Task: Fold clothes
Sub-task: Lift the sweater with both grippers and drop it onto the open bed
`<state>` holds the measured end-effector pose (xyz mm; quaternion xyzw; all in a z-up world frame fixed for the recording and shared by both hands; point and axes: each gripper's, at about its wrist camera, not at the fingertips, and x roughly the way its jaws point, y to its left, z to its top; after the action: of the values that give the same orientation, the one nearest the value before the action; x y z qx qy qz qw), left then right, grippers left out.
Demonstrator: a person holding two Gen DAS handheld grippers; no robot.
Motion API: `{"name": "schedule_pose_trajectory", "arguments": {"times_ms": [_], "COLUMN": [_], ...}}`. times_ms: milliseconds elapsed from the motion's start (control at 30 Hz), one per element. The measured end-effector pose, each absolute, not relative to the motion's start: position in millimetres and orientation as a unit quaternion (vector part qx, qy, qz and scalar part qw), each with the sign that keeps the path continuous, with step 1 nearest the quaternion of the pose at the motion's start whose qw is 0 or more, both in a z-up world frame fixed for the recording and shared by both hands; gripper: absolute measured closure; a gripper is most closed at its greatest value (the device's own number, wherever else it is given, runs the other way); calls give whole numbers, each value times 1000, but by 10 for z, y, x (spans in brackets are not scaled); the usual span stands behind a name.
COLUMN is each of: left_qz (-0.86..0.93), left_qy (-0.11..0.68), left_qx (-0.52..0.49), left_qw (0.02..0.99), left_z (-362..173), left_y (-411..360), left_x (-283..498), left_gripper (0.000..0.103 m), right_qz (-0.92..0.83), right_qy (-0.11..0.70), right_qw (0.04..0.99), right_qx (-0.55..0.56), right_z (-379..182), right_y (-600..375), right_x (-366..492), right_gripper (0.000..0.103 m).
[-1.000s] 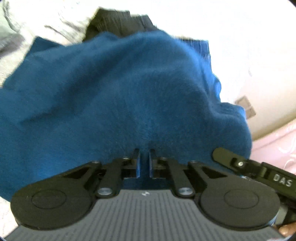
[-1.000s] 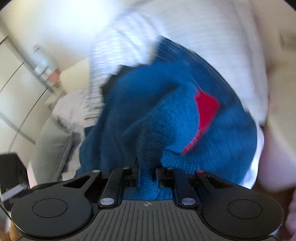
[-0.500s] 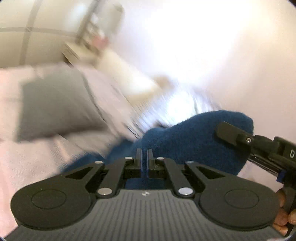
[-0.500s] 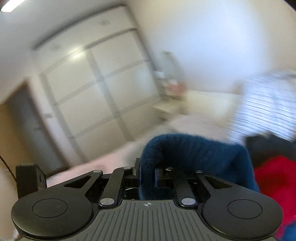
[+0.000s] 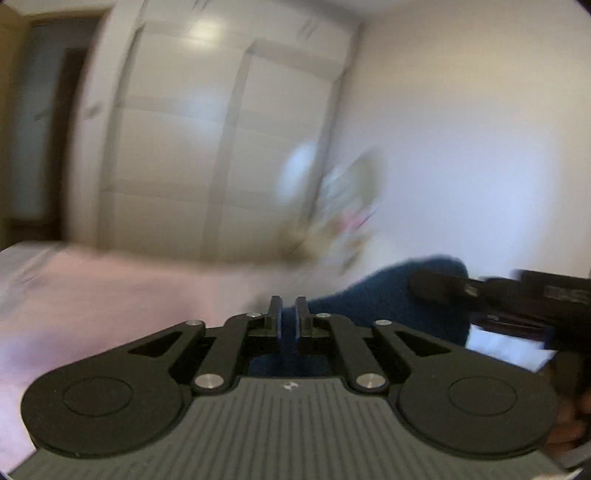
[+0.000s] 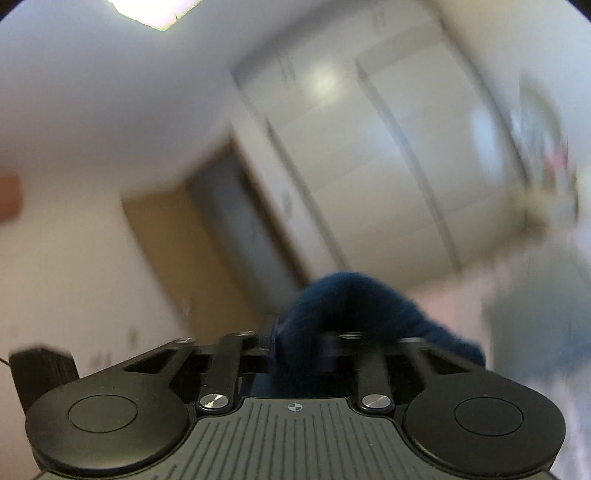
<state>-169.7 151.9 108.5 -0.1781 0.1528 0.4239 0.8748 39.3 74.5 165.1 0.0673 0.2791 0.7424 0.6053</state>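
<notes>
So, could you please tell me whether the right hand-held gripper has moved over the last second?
Yes. The right hand-held gripper, shut on the blue sweater, has swung upward: the bed filled its view before; the wardrobe and ceiling do now.

Both cameras now tilt up off the clothes pile. Ahead of the left gripper (image 5: 288, 314) the blue garment (image 5: 388, 295) no longer fills the view; it shrinks to a fold right of the jaws, with wardrobe doors (image 5: 221, 147) beyond. Above the right gripper (image 6: 299, 339) the red patch is gone; ceiling light (image 6: 155, 9) and doorway (image 6: 236, 221) appear.
</notes>
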Motion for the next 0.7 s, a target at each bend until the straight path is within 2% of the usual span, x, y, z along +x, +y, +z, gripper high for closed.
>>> {"name": "schedule_pose_trajectory", "arguments": {"times_ms": [33,133,300,433,600,700], "left_qz": [443,480,521,543,574,580], "left_qy": [183,259,355,365,359,362], "left_qx": [-196,-245,-297,-311,-322,-318], "left_qw": [856,801,717,689,662,657], "left_z": [944,528,-123,-262,-348,-369], "left_y": [1560,1596,1354,923,420,99], "left_x": [-1799,-2157,-2505,-2832,-3001,-2871], "left_gripper": [97,97,97,92,91,86], "right_qz": [738,723,721,717,710,715], "right_qy": [312,338,350,358,368,355], "right_qw": [597,602,591,580,565,559], "right_qx": [36,-35,-96,-145,-205,-225], "right_z": [1534,1054,566,177,-310,-328], "right_y": [858,866,469,150,-247,-445], "right_x": [262,-148,-358,-526,-735,-739], "right_gripper": [32,32,32,32,32,32]}}
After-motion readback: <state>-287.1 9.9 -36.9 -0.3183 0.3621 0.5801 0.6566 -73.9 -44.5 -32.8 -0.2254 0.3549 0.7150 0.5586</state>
